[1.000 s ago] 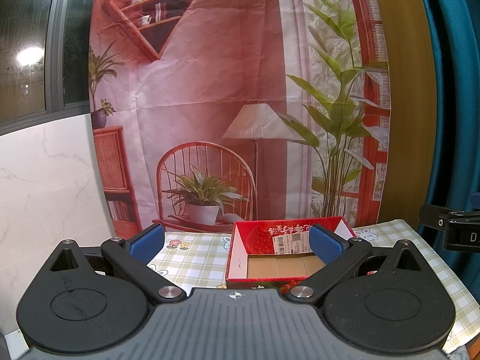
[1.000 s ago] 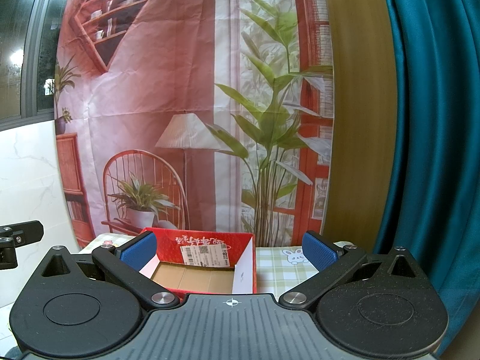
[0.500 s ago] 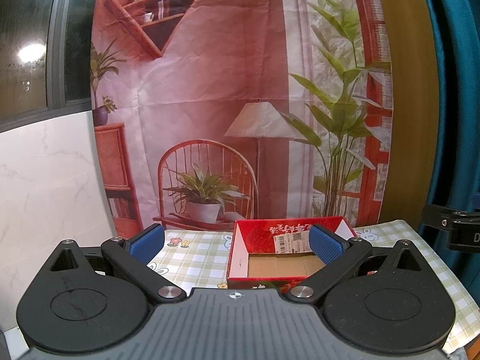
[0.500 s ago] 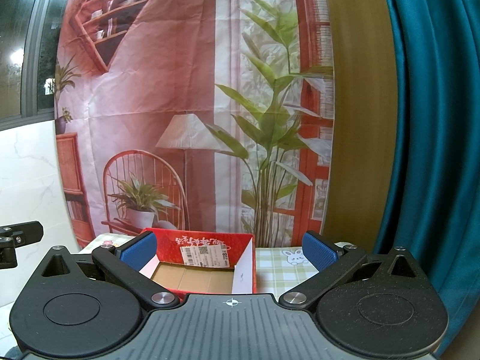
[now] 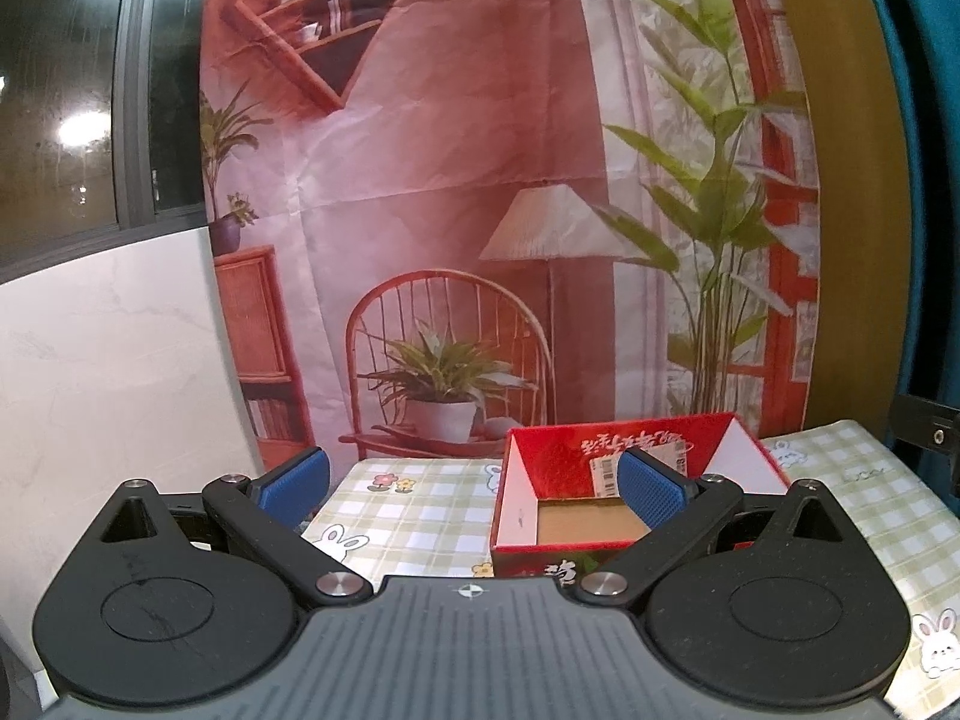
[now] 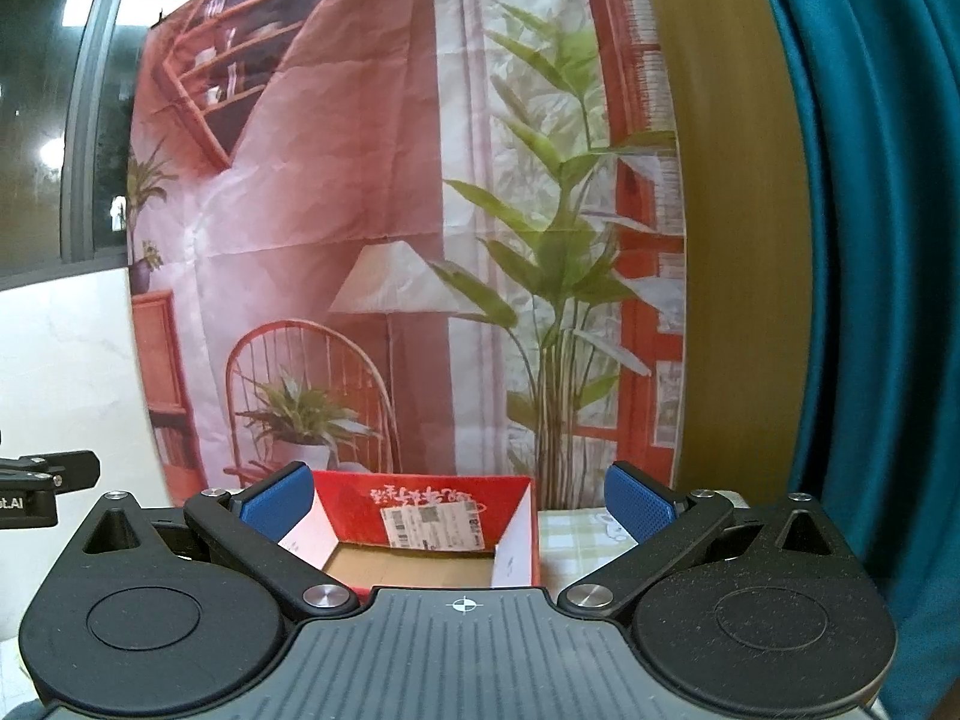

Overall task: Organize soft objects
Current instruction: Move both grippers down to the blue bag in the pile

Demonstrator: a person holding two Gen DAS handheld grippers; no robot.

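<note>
Both the left gripper (image 5: 474, 483) and right gripper (image 6: 459, 501) stand wide, empty. Beyond their fingertips sits the red box (image 5: 624, 495), empty; no soft objects show. Such things likely squash, so pinch mid-body.

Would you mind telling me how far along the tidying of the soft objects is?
Nothing looks done: the red box on the checked tablecloth shows only its bare cardboard floor. Nothing is in hand; the left tool and right tool are open and empty. No soft objects are in view, so all the sorting remains.
</note>
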